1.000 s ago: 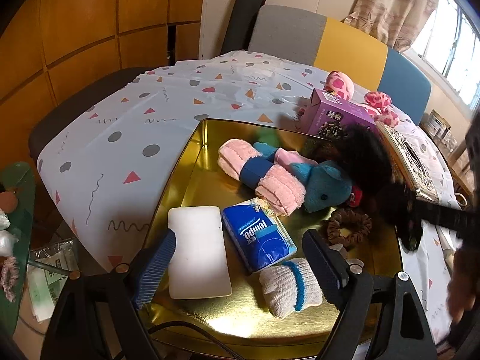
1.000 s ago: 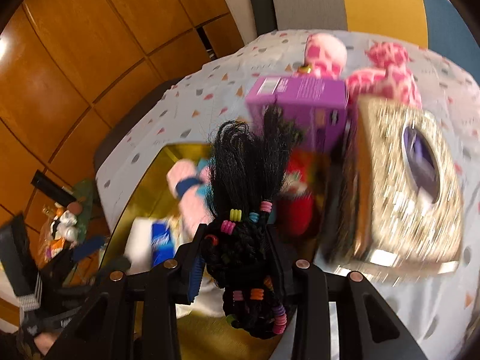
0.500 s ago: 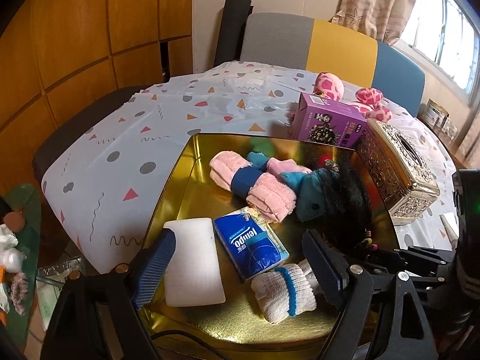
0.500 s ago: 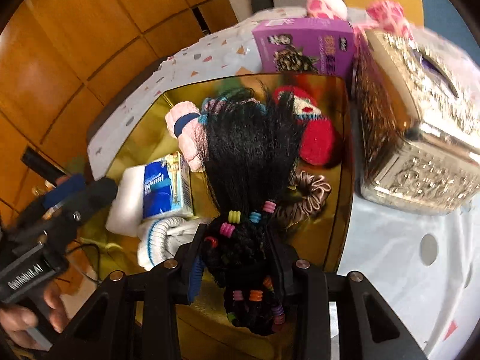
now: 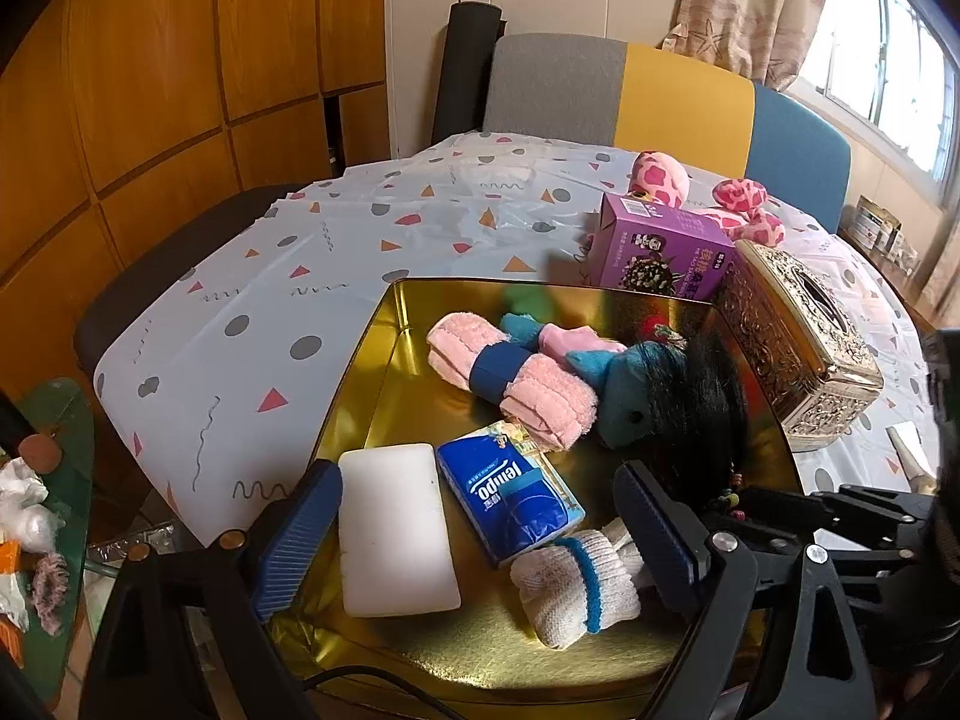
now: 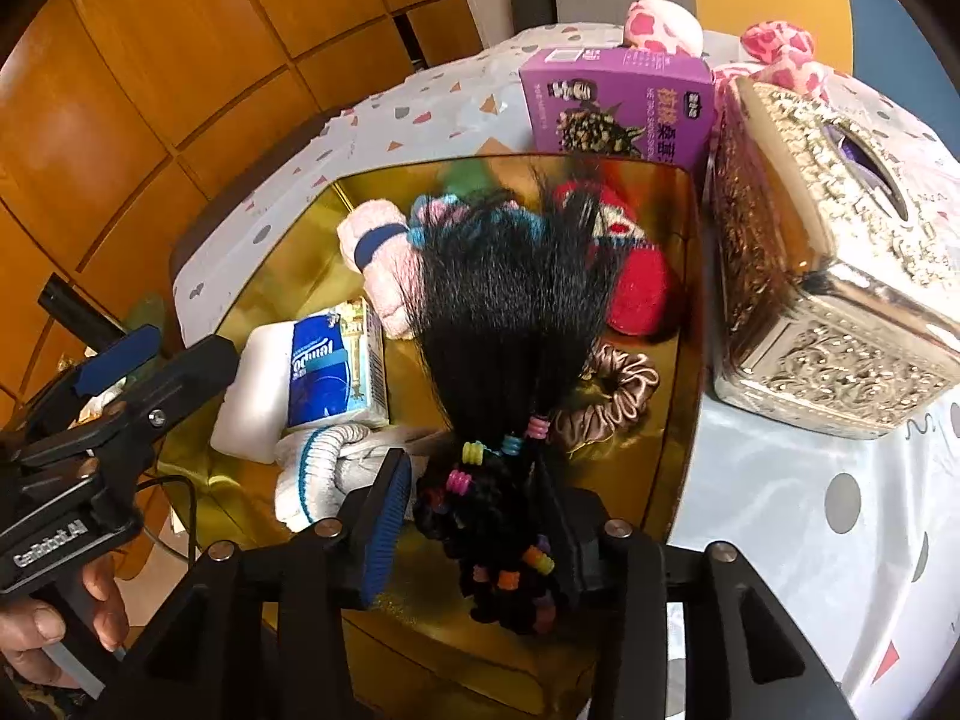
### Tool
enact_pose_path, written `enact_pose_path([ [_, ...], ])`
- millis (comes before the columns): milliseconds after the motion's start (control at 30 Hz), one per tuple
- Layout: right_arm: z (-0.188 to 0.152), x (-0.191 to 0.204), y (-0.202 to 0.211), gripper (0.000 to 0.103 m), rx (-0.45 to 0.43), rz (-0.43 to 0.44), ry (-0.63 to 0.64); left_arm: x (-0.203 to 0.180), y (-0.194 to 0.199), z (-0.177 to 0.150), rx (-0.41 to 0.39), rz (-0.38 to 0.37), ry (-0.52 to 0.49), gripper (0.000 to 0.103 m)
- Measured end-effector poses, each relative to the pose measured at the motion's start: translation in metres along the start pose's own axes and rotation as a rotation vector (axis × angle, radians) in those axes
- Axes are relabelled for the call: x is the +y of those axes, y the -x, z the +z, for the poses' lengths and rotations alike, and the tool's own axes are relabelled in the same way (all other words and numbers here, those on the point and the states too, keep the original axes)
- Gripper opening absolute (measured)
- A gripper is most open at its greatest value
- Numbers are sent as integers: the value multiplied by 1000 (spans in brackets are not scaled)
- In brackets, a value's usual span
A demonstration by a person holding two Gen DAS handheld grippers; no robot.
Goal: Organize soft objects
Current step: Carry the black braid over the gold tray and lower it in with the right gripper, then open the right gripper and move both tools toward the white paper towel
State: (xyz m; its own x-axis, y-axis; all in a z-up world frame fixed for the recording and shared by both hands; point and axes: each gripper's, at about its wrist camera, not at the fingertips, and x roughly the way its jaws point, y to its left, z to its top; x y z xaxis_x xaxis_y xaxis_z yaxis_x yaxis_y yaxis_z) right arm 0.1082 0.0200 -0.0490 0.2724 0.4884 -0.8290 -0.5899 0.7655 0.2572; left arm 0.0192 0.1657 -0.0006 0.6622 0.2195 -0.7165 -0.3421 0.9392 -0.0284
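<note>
Between the right gripper's [image 6: 474, 498] fingers and fanning forward from them: a black braided hairpiece [image 6: 510, 312] with coloured beads, loose ends already spread over the soft things inside the gold tray [image 6: 288, 252], braided root over the tray's near part. Best finished by letting go completely, then backing straight up and away, so as not to drag strands or beads back out or snag the brown scrunchie [image 6: 612, 384] just ahead to the right. Half spread now, having just been opening, with the braid between the pads and seemingly no longer pinched. Off to its left, the left gripper [image 5: 477, 480]: splayed wide after just opening further, gripping nothing, poised over the tray's near edge.
</note>
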Motion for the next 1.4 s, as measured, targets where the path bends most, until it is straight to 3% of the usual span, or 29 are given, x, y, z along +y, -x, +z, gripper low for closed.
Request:
enact_pose_path([
  [267, -5, 2, 22, 43, -75, -39, 39, -1, 5, -1, -19, 7, -10, 94],
  [367, -7, 8, 24, 31, -83, -59, 85, -2, 6, -1, -18, 9, -12, 94],
  [600, -10, 17, 5, 21, -48, -117, 143, -4, 6, -1, -19, 8, -20, 94],
  [833, -3, 10, -13, 21, -36, -209, 157, -5, 7, -2, -22, 7, -26, 94],
  [1167, -5, 3, -5, 22, -46, -150, 104, -7, 11, -2, -32, 1, -39, 94],
  [1400, -3, -4, 16, 32, -101, -123, 55, -13, 12, -3, -33, -10, -52, 94],
])
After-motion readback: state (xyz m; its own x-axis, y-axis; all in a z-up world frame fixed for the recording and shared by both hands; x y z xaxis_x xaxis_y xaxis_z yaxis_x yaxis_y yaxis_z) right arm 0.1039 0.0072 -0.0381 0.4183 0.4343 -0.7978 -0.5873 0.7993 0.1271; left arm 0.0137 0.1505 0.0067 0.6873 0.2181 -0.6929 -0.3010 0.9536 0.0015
